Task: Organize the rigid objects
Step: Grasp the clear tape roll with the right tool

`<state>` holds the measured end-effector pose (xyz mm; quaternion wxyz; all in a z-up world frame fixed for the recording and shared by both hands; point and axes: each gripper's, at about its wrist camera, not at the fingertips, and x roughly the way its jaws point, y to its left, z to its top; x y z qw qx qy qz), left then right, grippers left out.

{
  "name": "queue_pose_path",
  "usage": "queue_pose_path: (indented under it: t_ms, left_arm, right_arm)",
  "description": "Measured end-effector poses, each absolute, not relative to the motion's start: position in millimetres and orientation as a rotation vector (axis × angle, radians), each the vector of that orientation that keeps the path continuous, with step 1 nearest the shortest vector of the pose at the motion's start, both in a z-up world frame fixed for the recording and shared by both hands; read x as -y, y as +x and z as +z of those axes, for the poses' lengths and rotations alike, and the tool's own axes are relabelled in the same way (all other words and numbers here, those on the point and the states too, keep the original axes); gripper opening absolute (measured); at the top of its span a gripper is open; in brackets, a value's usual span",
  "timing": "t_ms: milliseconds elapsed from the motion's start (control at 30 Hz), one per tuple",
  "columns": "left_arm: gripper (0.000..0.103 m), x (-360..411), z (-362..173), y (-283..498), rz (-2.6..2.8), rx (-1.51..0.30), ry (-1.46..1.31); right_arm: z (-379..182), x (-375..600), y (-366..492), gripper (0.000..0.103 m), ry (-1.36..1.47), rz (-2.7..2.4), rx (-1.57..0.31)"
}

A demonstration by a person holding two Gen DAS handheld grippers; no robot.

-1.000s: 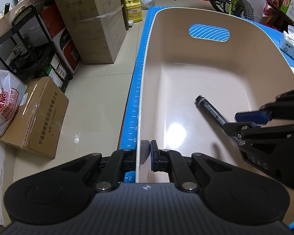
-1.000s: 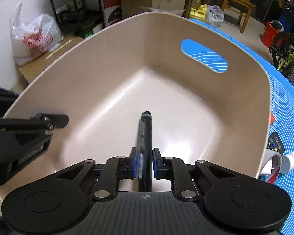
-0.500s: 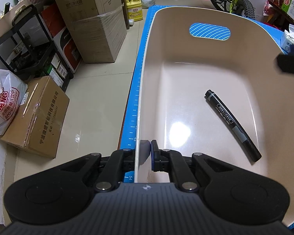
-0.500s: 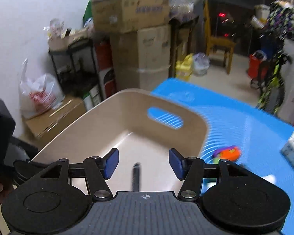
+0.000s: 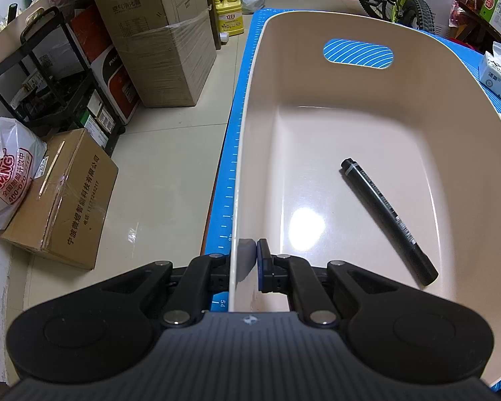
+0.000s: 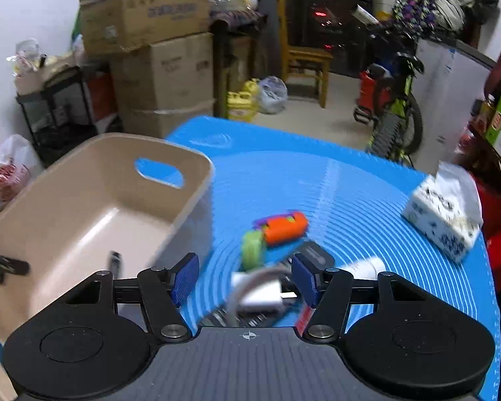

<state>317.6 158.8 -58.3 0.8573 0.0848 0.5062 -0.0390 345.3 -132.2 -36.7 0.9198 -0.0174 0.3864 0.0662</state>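
Note:
A beige plastic bin (image 5: 247,133) stands at the left edge of the blue mat (image 6: 317,173). On its floor lies a black marker (image 5: 387,217), seen blurred in the right wrist view as marker (image 6: 115,262). My left gripper (image 5: 250,257) is shut on the bin's near left wall, one pad inside and one outside. My right gripper (image 6: 243,279) stands open and empty above the mat, to the right of the bin (image 6: 83,200). Below it lie a white plug with a cable (image 6: 260,294), an orange, green and purple toy (image 6: 277,230), a dark flat device (image 6: 314,254) and a small white cylinder (image 6: 367,265).
A tissue box (image 6: 444,214) sits near the mat's right edge. Cardboard boxes (image 5: 163,50), a black rack (image 5: 50,77) and a plastic bag (image 5: 6,173) crowd the floor left of the table. A bicycle (image 6: 394,110) and a wooden chair (image 6: 304,56) stand behind.
My right gripper let go of the marker, opened, and moved up and right out of the bin to above the loose items. The marker now lies free. The left gripper kept its grip.

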Motion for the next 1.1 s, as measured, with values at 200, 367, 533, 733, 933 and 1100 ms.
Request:
queue_pose_path:
  t_ms: [200,367,533,733,933,1100]
  left_arm:
    - [0.010,-159,-58,317,-0.080,-1.064,0.181]
    - [0.010,-160,-59,317,-0.079,-1.064,0.183]
    - [0.011,-157,-59,317,-0.076,-1.065,0.189]
    - [0.011,-157,-59,318,-0.076,-1.065,0.189]
    - [0.011,-157,-60,317,-0.076,-1.065,0.188]
    - [0.011,-156,-59,317,-0.075,-1.064,0.191]
  right_arm:
    - [-69,136,351,0.069,-0.016,0.120,-0.837]
    - [-88,130,352,0.065,-0.027,0.127,-0.850]
    - [-98,127,353,0.057,-0.023,0.145,-0.871]
    - [-105,117,355,0.039,-0.024,0.168,-0.884]
    - [-106,107,353,0.026,-0.038,0.166,-0.862]
    - [-99,114,350,0.022,-0.001,0.146,-0.836]
